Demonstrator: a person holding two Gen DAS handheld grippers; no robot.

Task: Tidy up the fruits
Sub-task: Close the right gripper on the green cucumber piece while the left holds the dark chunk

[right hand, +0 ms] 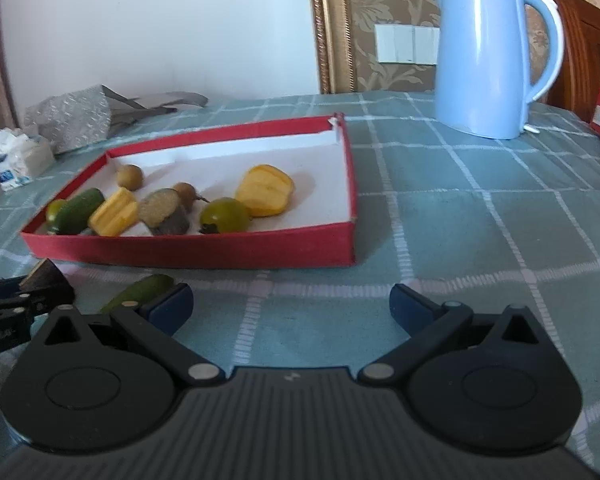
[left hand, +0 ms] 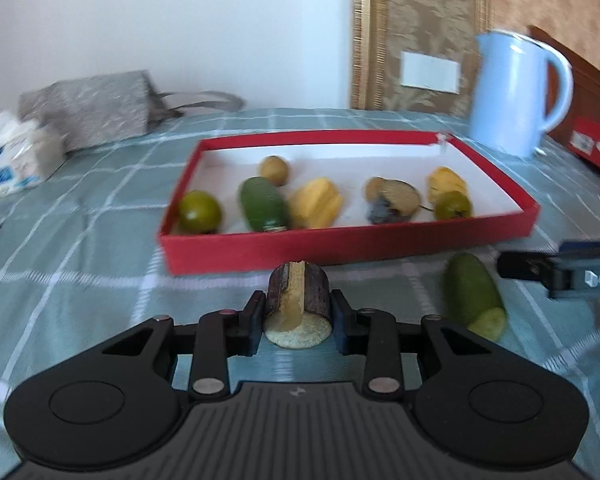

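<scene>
Left wrist view: the left gripper point(left hand: 299, 312) is clenched across the bark sides of a stubby sugarcane piece point(left hand: 299, 307), seemingly light, stiff and grippy, while the right gripper point(right hand: 291, 308) gapes empty.

Left wrist view motion-blurred; right gripper point(left hand: 512, 266) cut off by right edge; cucumber point(right hand: 140, 294) half hidden.

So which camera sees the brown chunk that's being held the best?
The left wrist view. The brown chunk sits in the middle, squeezed between the left tool fingers, showing dark skin and its pale cut end. The right wrist view catches only a dark corner of it at the left edge.
</scene>
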